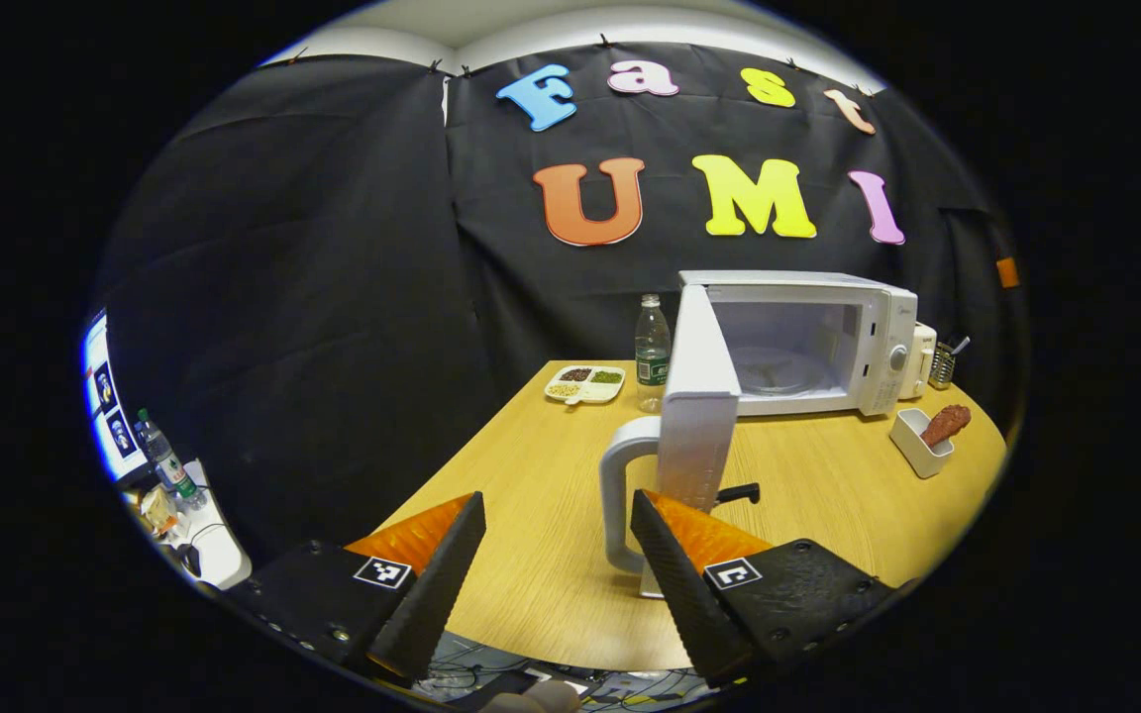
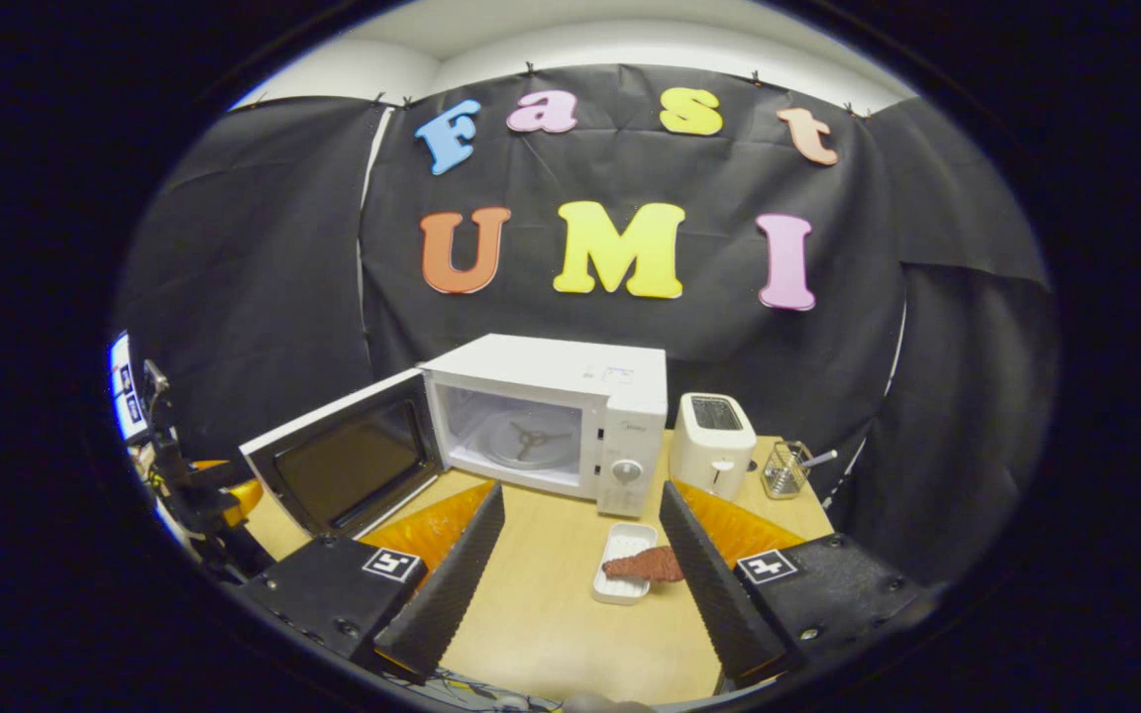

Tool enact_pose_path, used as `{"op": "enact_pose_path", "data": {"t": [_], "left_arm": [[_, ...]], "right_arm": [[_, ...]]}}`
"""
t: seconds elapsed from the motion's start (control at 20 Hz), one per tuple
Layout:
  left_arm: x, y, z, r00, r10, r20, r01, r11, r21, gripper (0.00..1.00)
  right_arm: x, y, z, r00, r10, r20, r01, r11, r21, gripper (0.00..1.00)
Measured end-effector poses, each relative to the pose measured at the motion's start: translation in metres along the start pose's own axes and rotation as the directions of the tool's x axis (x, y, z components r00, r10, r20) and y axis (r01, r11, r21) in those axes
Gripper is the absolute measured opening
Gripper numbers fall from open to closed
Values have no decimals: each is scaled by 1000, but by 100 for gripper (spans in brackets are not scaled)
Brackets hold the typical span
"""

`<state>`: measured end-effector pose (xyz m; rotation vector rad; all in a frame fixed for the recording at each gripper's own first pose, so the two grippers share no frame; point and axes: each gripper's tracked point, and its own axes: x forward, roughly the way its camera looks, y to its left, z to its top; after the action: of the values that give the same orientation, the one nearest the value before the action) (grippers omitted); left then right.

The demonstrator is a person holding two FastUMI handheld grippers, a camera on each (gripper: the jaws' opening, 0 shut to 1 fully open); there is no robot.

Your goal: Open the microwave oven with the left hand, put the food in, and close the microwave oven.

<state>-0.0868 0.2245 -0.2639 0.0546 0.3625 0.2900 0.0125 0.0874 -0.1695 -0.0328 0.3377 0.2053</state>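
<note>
A: Where's the microwave?
B: At the back of the bench, against the black cloth wall. Its door is swung wide open to the left, and the glass turntable shows inside the cavity.
A: And the food?
B: A reddish-brown piece lying across a small white tray, on the bench in front of the microwave's control panel. In the left gripper view the same tray sits to the right of the oven, food sticking up over its rim.
A: The left claw?
B: Spread wide, holding nothing. The door's edge stands upright just ahead of it, and the white handle lies near the right finger; I can't tell whether they touch.
A: The right claw?
B: Also wide open and empty, low over the bench. The tray lies between its fingers, close by the right one, farther out.
A: What else is about?
B: A white toaster just right of the microwave, then a wire holder with a utensil in it. Left of the door, seen from the left gripper view, a water bottle and a divided dish with bits of food. Off the bench to the far left, a screen and another bottle on a side surface.
</note>
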Motion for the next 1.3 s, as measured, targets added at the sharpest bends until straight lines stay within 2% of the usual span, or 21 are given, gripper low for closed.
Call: {"op": "enact_pose_path", "data": {"t": [0.1, 0.25, 0.5, 0.65, 0.85, 0.9, 0.95, 1.05, 1.1, 1.15, 1.2, 1.25, 1.3], "left_arm": [[-16, -5, 9, 1000, -11, 0, 11, 1000, 4, 94], [-44, -23, 38, 999, -39, 27, 38, 999, 11, 95], [-70, -73, 110, 992, -81, 95, 82, 997, -14, 95], [-74, -108, 150, 986, -97, 136, 105, 993, -52, 95], [-67, -140, 181, 984, -76, 163, 81, 996, -26, 94], [-65, -147, 184, 986, -61, 158, 65, 998, -20, 94], [-65, -152, 187, 987, -47, 154, 50, 999, -14, 95], [-67, -161, 192, 989, -20, 149, 19, 1000, 8, 94], [-68, -167, 195, 988, -16, 150, 14, 1000, 15, 94], [-67, -172, 197, 989, -17, 150, 14, 1000, 22, 94], [-67, -176, 197, 989, -20, 148, 15, 999, 34, 94], [-67, -178, 197, 989, -18, 150, 11, 999, 47, 95], [-67, -181, 199, 989, -25, 149, 17, 998, 54, 95]], "right_arm": [[17, -17, -35, 999, -13, -44, 16, 997, 80, 100], [42, -45, -105, 984, -27, -179, 59, 983, 176, 100], [86, -72, -182, 963, 36, -267, 54, 945, 322, 97], [115, -83, -193, 958, 91, -273, 19, 926, 378, 96], [159, -92, -187, 952, 168, -255, -42, 899, 436, 96], [167, -89, -183, 946, 215, -243, -83, 884, 461, 82], [175, -88, -180, 940, 251, -233, -109, 864, 491, 92], [185, -89, -180, 923, 289, -253, -123, 847, 517, 81], [190, -90, -179, 921, 293, -257, -126, 847, 516, 59], [194, -93, -176, 920, 297, -255, -133, 851, 508, 53], [196, -95, -177, 920, 291, -262, -128, 856, 502, 53], [196, -98, -178, 918, 292, -269, -126, 856, 501, 46], [192, -98, -177, 911, 314, -266, -140, 844, 518, 19]]}}
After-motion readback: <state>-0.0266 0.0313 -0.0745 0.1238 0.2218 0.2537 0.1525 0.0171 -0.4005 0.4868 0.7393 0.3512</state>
